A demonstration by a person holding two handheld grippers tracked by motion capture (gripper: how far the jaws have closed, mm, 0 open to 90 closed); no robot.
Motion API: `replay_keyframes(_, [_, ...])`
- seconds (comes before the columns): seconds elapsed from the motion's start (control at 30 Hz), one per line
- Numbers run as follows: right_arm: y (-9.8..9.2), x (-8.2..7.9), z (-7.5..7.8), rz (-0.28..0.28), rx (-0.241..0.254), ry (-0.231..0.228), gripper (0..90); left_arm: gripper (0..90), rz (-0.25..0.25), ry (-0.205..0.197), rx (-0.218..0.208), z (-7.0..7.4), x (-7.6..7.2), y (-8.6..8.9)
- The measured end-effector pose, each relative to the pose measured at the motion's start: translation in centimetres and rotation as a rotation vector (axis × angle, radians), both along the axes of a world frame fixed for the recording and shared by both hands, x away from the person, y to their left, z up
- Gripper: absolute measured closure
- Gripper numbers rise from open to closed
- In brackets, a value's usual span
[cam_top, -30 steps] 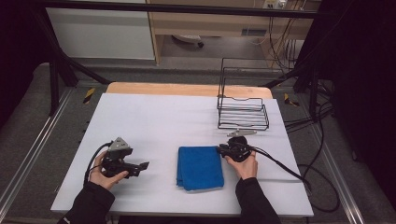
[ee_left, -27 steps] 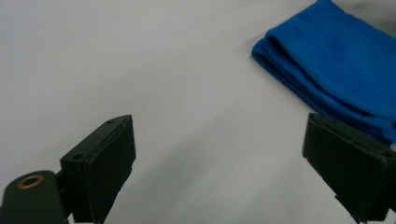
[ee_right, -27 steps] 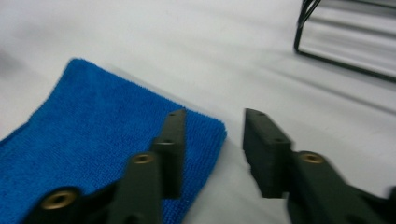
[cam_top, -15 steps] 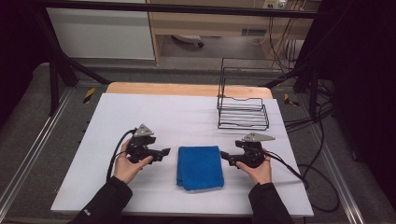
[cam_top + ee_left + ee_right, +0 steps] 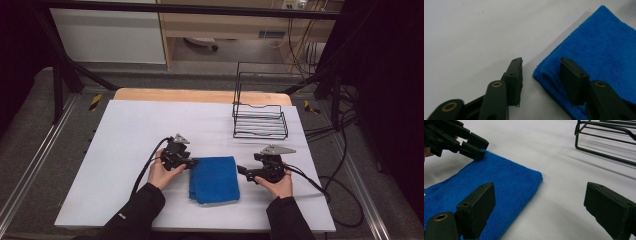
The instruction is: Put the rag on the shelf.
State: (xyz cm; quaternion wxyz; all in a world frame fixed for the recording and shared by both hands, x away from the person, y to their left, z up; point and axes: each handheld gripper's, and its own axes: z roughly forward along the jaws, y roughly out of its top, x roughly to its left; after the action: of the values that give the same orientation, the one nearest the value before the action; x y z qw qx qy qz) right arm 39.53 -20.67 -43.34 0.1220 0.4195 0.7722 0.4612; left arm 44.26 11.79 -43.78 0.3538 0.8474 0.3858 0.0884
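Observation:
A folded blue towel [image 5: 214, 179] lies flat on the white table [image 5: 130, 130] near the front edge. My left gripper [image 5: 193, 162] is open at the towel's far left corner. In the left gripper view [image 5: 541, 63] one jaw rests on bare table and the other hangs over the towel's folded edge [image 5: 604, 45]. My right gripper [image 5: 241, 171] is open just right of the towel and points left at it. In the right gripper view [image 5: 540, 188] its jaws stand wide, the left one over the towel [image 5: 506, 180]; the left gripper [image 5: 480, 148] shows at the far corner.
A black wire rack [image 5: 260, 120] stands at the back right of the table, close behind the right gripper, and shows as dark bars [image 5: 604, 142] in the right gripper view. Cables trail off both grippers toward the table edges. A wooden strip [image 5: 200, 95] lines the far edge.
My left gripper has travelled right across the table to the towel's left corner. My right gripper has backed off slightly to the right of the towel. The towel has not moved.

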Motion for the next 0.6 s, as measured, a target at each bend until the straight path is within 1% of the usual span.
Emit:
replay_keyframes(0.03, [0.02, 0.02, -0.01, 0.002, 0.001, 0.0, 10.9, 56.7, -0.006, 0.009, 0.005, -0.1, 0.04, -0.05])
replay_keyframes(0.07, [0.04, 0.02, -0.04, 0.003, 0.002, 0.002, 10.9, 58.3, -0.007, 0.019, -0.002, -0.29, 0.12, -0.14])
replay_keyframes(0.13, [0.12, 0.04, -0.08, 0.002, 0.004, 0.007, 11.1, 61.2, -0.011, 0.02, -0.005, -0.33, 0.15, -0.17])
replay_keyframes(0.17, [0.13, 0.07, -0.09, 0.002, 0.005, 0.009, 11.2, 62.8, -0.012, 0.015, -0.013, -0.43, 0.16, -0.34])
replay_keyframes(0.2, [0.12, 0.17, -0.12, 0.006, 0.004, 0.004, 11.4, 64.3, -0.012, 0.015, -0.013, -0.43, 0.16, -0.34])
replay_keyframes(0.23, [0.13, 0.18, -0.09, 0.006, 0.009, 0.012, 11.7, 65.2, -0.019, 0.014, -0.009, -0.45, 0.18, -0.39])
replay_keyframes(0.27, [0.13, 0.25, -0.09, 0.007, 0.009, 0.012, 11.9, 65.5, -0.021, 0.011, -0.003, -0.59, 0.22, -0.57])
replay_keyframes(0.47, [0.19, 0.48, -0.08, 0.01, 0.025, 0.017, 12.9, 67.0, -0.023, 0.014, -0.007, -0.66, 0.28, -0.53])
replay_keyframes(0.5, [0.23, 0.61, -0.14, 0.012, 0.024, 0.015, 13.7, 70.0, -0.018, 0.015, -0.011, -0.67, 0.26, -0.57])
replay_keyframes(0.53, [0.28, 0.66, -0.14, 0.012, 0.026, 0.021, 14.6, 74.9, -0.032, 0.038, -0.024, -0.67, 0.24, -0.59])
replay_keyframes(0.57, [0.35, 0.75, -0.15, 0.011, 0.028, 0.022, 15.3, 78.9, -0.032, 0.038, -0.024, -0.67, 0.24, -0.59])
replay_keyframes(0.6, [0.46, 0.89, -0.13, 0.015, 0.018, 0.021, 16.0, 79.7, -0.039, 0.038, -0.018, -0.66, 0.21, -0.6])
